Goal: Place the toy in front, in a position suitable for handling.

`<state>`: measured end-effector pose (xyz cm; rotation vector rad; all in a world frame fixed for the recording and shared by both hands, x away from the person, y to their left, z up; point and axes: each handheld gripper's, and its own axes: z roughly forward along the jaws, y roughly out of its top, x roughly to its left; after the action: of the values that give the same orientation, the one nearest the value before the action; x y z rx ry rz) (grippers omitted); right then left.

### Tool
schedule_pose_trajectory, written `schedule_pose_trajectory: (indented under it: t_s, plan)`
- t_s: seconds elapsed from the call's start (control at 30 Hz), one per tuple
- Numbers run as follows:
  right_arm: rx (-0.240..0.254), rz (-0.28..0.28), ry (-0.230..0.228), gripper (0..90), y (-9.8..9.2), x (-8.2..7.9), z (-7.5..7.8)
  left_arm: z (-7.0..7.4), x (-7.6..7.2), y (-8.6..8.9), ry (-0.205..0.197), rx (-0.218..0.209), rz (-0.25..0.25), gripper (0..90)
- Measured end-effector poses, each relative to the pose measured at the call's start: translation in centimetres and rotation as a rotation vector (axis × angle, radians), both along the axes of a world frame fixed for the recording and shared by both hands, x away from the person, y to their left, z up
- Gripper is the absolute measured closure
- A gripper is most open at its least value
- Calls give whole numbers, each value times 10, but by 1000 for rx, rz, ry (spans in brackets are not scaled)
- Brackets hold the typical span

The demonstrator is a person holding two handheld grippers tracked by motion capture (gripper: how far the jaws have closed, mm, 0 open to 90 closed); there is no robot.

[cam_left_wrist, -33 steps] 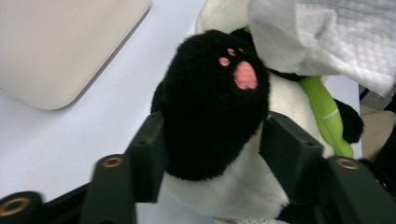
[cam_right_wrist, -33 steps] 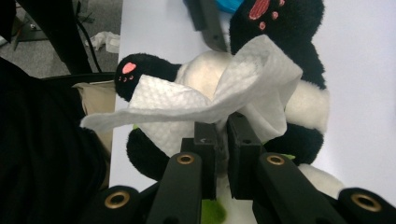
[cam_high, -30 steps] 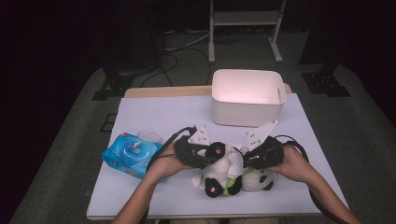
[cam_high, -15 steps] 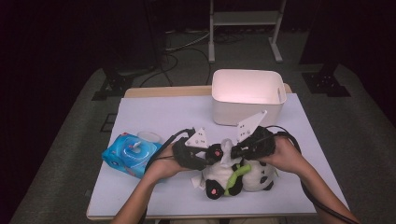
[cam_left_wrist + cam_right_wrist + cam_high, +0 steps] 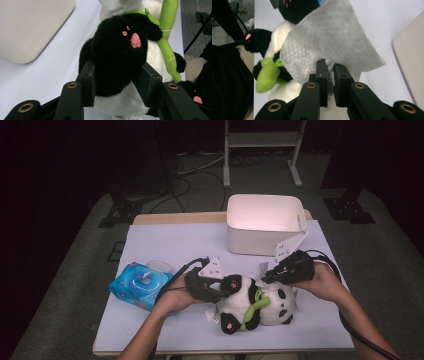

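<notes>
Standing at the back of the table (image 5: 165, 240), one white bin (image 5: 265, 222) waits open-topped, likely for the used wipe; one toy panda (image 5: 252, 305) lies near the front edge, its black paw (image 5: 117, 52) pinched by the left gripper (image 5: 220, 292) to steady it while the right gripper (image 5: 330, 75) nips one wipe (image 5: 332, 37) above it, probably for cleaning; one wipe pack (image 5: 137, 285) sits left

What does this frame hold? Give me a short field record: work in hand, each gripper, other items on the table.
work: wiping a plush panda with a wet wipe
left gripper: jaws clamped on the panda's black paw
right gripper: jaws shut on the wipe, held over the panda's white body
panda: lying on the white table cover, holding a green bamboo stalk
wipe pack: blue, at the person's left
bin: white, behind the panda
</notes>
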<state>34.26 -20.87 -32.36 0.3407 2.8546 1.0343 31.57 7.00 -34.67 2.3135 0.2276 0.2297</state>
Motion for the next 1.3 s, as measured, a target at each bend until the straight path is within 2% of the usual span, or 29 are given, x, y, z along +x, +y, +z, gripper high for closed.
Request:
schedule_pose_trajectory:
  t_s: [0.17, 0.33, 0.4, 0.53, 0.67, 0.8, 0.9, 1.0, 1.2, 1.3]
  plan:
    - [-7, 16, 8, 830, 3, -4, -5, 0, 0, -2, 6, -10, 11, 493]
    - [4, 44, 33, 833, 7, -9, -9, -5, -1, -9, 3, 5, 15, 392]
    - [-8, 46, 26, 832, 9, -12, -9, -4, -2, -10, 1, 5, 4, 433]
    - [-13, 58, 17, 833, 15, -10, -4, -1, -6, -12, -29, 18, -9, 519]
    - [5, 72, 13, 832, 27, -8, 0, 1, -7, -13, -42, 18, -20, 530]
    - [34, 98, 22, 832, 39, -6, 2, 3, -8, -13, -39, -9, -34, 536]
    - [17, 112, 16, 832, 45, -6, 2, 2, -9, -12, -50, 8, -31, 541]
    - [5, 99, 18, 832, 40, -4, 4, 1, -9, -9, -45, -2, -34, 544]
    - [-19, 56, 45, 832, 18, 2, 0, -2, -7, -4, -38, -16, -24, 541]
    - [-4, 49, 64, 832, 11, 0, -4, -1, -6, -5, -38, -21, -22, 542]
